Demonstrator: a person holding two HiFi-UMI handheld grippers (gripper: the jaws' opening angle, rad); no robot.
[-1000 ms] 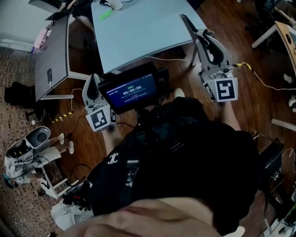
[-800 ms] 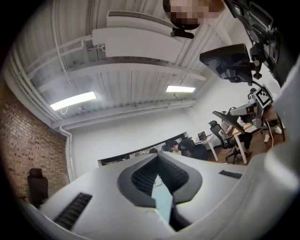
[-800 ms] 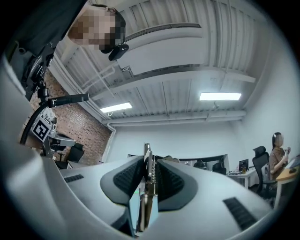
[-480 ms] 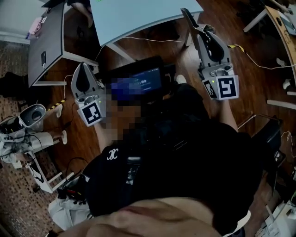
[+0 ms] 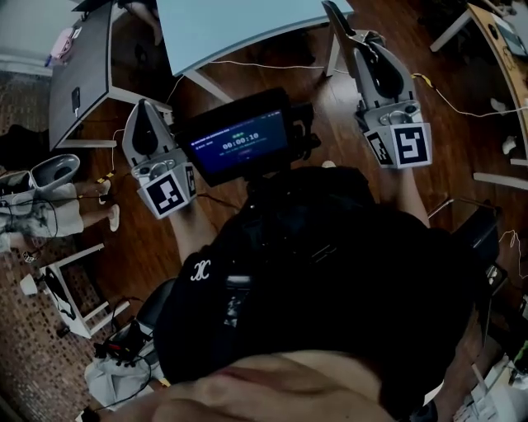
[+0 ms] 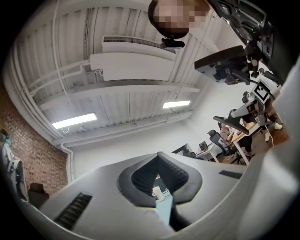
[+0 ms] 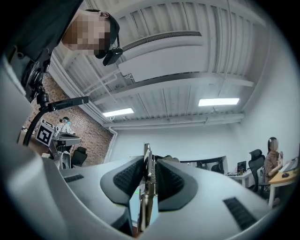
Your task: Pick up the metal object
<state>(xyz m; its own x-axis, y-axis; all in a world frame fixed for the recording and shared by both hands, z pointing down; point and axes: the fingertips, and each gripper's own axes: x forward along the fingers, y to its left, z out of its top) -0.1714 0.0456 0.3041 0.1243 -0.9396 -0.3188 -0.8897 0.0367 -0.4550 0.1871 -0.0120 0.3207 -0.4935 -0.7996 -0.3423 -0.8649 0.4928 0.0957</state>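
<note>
1. At 1 o'clock in the head view, the right hand-held gripper (image 5: 365, 49) pinches the metal object (image 5: 337, 23), off the worktop (image 5: 239, 25); lift level, no twisting.
2. Left gripper view: the left hand-held gripper (image 6: 157, 154) is pressed together, empty; park it clear.
3. Right gripper view: metal object edge-on between the pads; squeeze firmly.

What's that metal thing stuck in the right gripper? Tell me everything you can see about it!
The metal thing is thin, flat and silvery grey, with small notches along one edge. It stands on edge, clamped between the dark ribbed pads of the right gripper, poking out past their tips into the air. Only the pads touch it. What tool it is, I cannot tell.
</note>
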